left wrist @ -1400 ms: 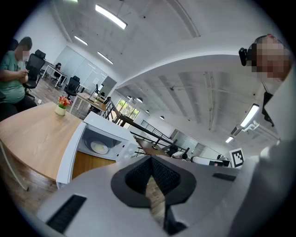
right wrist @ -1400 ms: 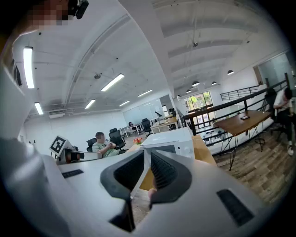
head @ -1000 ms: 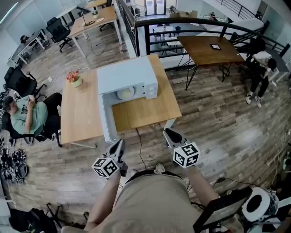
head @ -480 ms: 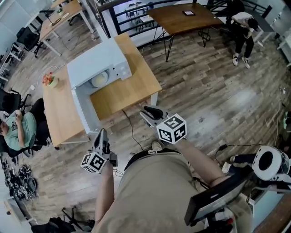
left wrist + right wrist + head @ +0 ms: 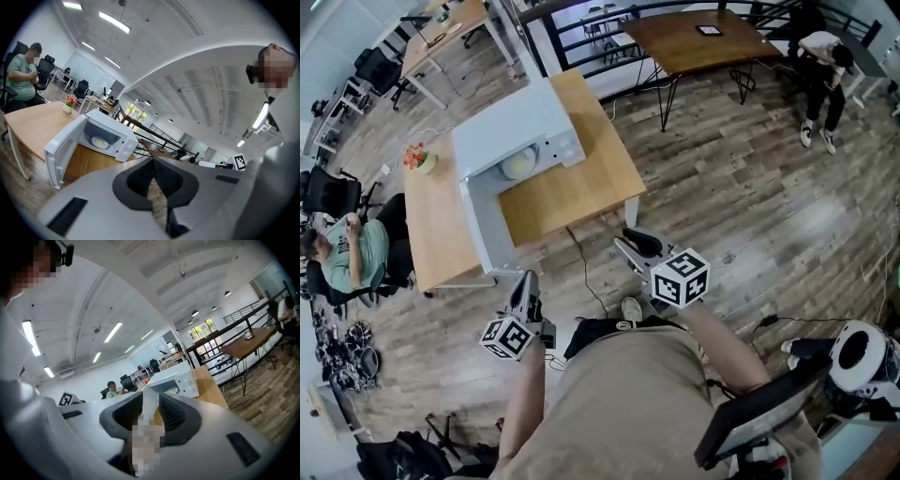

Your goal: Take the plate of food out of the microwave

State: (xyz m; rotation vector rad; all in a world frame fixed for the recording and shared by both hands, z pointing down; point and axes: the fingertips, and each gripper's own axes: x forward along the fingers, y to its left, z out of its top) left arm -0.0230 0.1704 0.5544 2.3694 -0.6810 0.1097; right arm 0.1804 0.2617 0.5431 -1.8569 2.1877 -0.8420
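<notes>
A white microwave (image 5: 520, 131) stands on a wooden table (image 5: 591, 183) with its door (image 5: 480, 230) swung open to the left. Inside it lies a pale plate of food (image 5: 518, 164), which also shows in the left gripper view (image 5: 100, 142). My left gripper (image 5: 528, 279) hovers over the floor short of the table's near edge, its jaws shut with nothing between them. My right gripper (image 5: 630, 246) hangs near the table's front right corner. Its jaws have just been opening; a narrow gap stands between them, and it is empty. Both grippers point toward the microwave (image 5: 176, 378) from well short of it.
A small pot of flowers (image 5: 419, 157) sits on the table behind the microwave. A cable (image 5: 581, 272) trails from the table to the floor between the grippers. A person sits on a chair (image 5: 347, 253) to the left. A railing and another table (image 5: 703, 37) stand beyond.
The head view has swung, so the table now sits further up and left in it. Both grippers have shifted, and the right gripper's marker cube has rolled. Microwave and plate have not moved.
</notes>
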